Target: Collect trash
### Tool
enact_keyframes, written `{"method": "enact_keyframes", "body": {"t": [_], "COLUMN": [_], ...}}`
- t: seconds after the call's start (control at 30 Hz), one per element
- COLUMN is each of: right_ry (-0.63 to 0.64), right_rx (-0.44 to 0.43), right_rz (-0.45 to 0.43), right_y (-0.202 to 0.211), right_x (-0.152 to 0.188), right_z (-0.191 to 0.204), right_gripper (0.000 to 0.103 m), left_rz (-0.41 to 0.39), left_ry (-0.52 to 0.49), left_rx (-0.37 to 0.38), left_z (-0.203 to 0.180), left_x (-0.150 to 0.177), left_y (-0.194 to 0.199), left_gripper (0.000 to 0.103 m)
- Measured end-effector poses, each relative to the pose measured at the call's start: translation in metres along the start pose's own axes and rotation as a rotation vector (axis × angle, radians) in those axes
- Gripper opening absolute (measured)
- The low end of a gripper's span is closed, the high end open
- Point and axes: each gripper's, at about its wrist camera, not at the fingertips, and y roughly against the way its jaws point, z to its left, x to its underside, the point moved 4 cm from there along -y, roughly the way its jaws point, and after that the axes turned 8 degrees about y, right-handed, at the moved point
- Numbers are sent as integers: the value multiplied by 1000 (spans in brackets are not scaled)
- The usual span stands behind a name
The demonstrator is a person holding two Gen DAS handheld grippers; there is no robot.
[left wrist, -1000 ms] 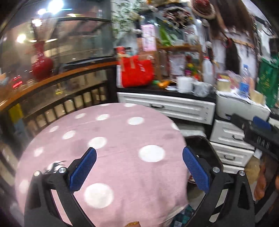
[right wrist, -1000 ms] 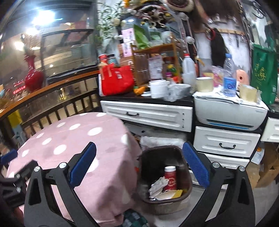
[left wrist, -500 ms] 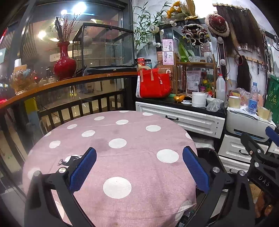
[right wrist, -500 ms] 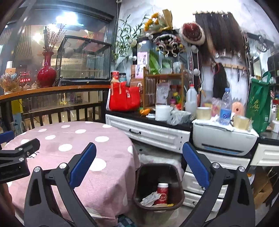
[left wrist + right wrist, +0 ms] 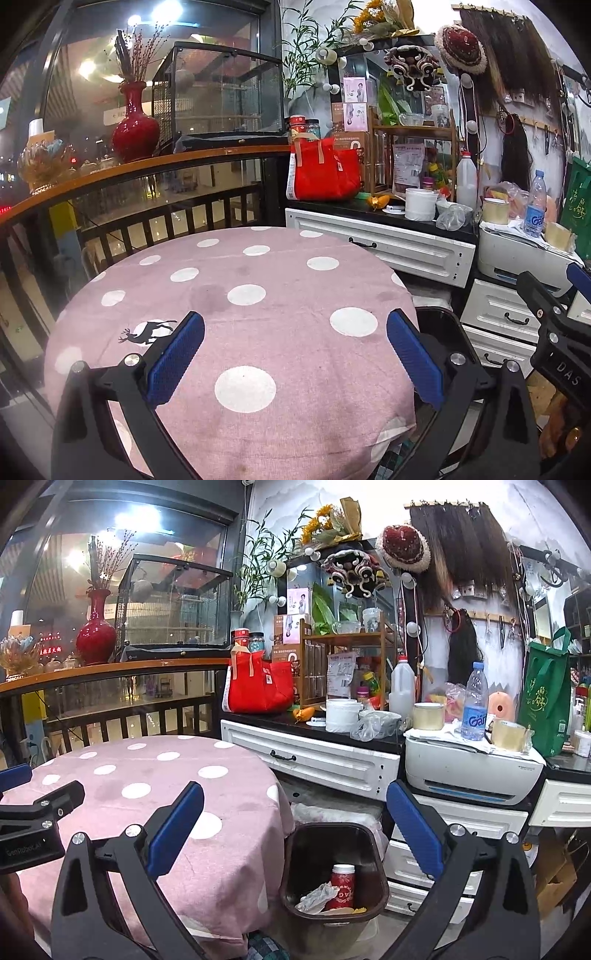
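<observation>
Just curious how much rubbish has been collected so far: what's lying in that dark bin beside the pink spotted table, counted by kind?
Inside the bin, as far as the right wrist view shows:
Red canister with a white lid: 1
Crumpled pale wrapper: 1
Yellow scrap: 1
Total: 3 visible; anything beneath them is hidden.

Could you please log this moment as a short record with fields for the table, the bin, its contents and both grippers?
table: round, pink polka-dot cloth, nothing visible on it
bin: dark trash bin on the floor beside the table
bin contents: red can, crumpled wrapper
left gripper: open, holding nothing, over the table
right gripper: open, holding nothing, above the bin
</observation>
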Motion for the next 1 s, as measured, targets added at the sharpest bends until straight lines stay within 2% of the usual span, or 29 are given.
{"method": "enact_keyframes", "body": {"t": [1.0], "right_ry": [-18], "right_rx": [-2], "right_rz": [31], "right_y": [-6], "right_x": [5], "right_z": [-3], "right_gripper": [98], "left_rz": [21], "left_ry": [6], "left_rx": [1], "left_z": [2], "left_x": [3], "left_y": [-4], "left_gripper": [98]}}
